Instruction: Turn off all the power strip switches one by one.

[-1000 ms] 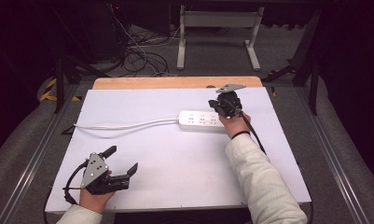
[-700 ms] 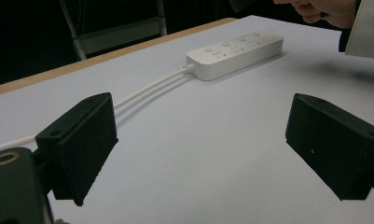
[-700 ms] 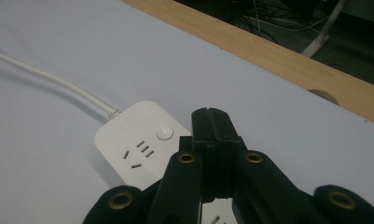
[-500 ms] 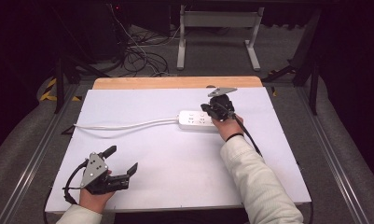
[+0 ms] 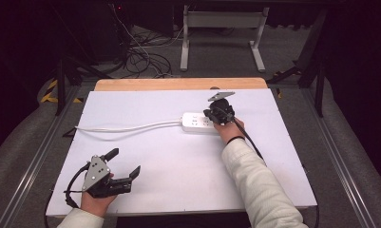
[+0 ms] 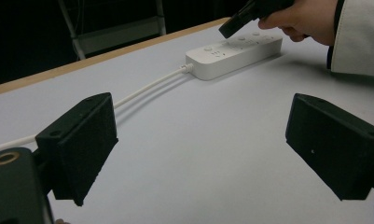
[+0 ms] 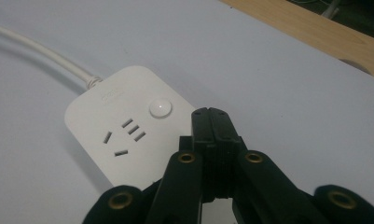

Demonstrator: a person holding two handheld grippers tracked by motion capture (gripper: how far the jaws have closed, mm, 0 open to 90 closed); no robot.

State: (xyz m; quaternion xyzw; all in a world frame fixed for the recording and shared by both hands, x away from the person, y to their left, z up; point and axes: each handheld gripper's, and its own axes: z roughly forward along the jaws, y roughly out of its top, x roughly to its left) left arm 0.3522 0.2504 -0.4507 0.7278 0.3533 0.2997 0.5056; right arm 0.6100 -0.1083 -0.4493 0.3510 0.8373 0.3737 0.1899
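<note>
Nearest, at the table's (image 5: 145, 107) front left corner: left gripper (image 5: 124, 166), jaws spread wide with nothing between them, resting idle just above the white surface, well apart from the work

Mid-table, right of centre: white power strip (image 5: 196, 122), lying flat, its white cable (image 5: 126, 127) trailing off toward the left edge; round push button (image 7: 160, 107) at the cable end, beside a socket face

Directly above the strip: right gripper (image 7: 211, 122), jaws pressed together with nothing held, tip poised just short of the button, seen in the right gripper view to its right and not yet touching

Step in hand, as judged: closing in with the shut tip to press the switch. Next move, as judged: a short shift of the tip onto the button's centre, then a straight, light push downward, kept clear of the socket slots

Hard to make out: the strip's far end, covered by hand and gripper in the high view; its near end, cut off behind the jaws in the right gripper view; whether the button is lit or already pressed; cable's far run, off the table edge
</note>
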